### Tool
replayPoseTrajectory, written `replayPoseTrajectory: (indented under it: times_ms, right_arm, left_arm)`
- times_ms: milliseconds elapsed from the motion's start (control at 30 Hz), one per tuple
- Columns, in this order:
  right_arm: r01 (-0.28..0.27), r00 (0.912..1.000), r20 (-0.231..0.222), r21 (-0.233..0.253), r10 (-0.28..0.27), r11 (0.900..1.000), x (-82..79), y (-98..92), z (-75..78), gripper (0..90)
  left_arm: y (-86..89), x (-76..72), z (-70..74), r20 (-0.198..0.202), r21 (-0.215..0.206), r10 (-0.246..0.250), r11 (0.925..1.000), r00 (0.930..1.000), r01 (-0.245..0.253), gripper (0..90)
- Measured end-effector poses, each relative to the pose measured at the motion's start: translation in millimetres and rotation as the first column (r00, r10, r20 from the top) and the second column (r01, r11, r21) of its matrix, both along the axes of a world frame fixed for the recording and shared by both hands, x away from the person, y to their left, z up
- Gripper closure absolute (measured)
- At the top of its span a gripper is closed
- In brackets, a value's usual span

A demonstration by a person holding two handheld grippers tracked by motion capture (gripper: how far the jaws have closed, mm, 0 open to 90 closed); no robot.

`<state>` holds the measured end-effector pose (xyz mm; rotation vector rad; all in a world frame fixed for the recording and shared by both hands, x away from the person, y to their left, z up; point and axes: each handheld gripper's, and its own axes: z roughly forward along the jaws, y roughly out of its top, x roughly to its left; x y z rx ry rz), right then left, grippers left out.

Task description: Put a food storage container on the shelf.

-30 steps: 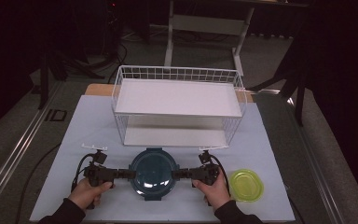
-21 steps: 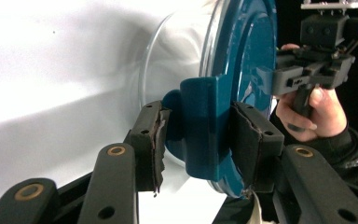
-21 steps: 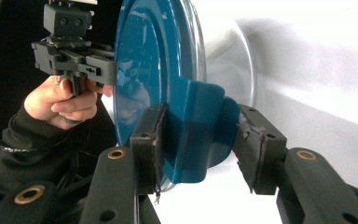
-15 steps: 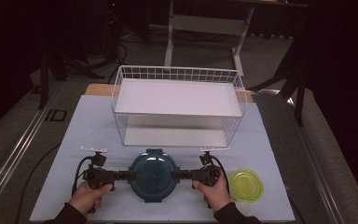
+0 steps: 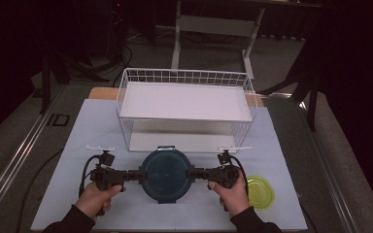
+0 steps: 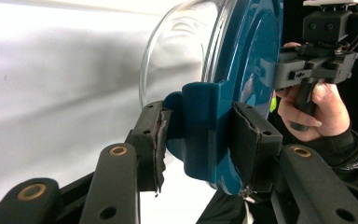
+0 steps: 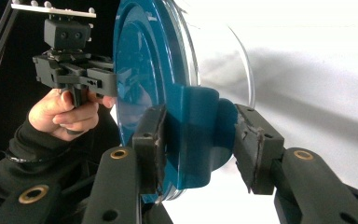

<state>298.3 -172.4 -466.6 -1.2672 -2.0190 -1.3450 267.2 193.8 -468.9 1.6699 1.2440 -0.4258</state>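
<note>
Since the earlier frame, the round clear-glass container with its teal plastic lid [image 5: 166, 174] had edged forward toward the white wire two-tier rack [image 5: 186, 112]. The left claw [image 6: 200, 135] and right claw [image 7: 200, 140] each clamped a lid latch — container apparently just above the tabletop [image 5: 92, 126].

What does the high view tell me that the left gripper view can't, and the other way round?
High view alone: the white wire shelf rack, the yellow-green lid and the white table mat.

Left gripper view alone: the left gripper with its jaws closed on a teal lid clip, and the clear glass bowl under the lid.

Both: the teal lid of the round container, gripped on opposite sides, with the right gripper and its hand.
</note>
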Motion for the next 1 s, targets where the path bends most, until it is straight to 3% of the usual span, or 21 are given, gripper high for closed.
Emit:
replayPoseTrajectory:
  times_ms: [700, 1000]
  right_arm:
    - [0.046, 0.9947, 0.09, 0.037, -0.05, 0.998, 8.5, -15.4, 69.2, 56.5]
    - [0.064, 0.9885, 0.133, 0.061, -0.071, 0.996, 18.9, -21.1, 100.1, 56.5]
  left_arm:
    - [-11.8, 19.6, 63.0, 0.077, -0.027, -0.022, 0.9994, 0.9968, 0.024, 57.2]
    - [-17.2, 34.4, 98.3, 0.111, -0.025, -0.02, 0.9994, 0.9937, 0.023, 57.3]
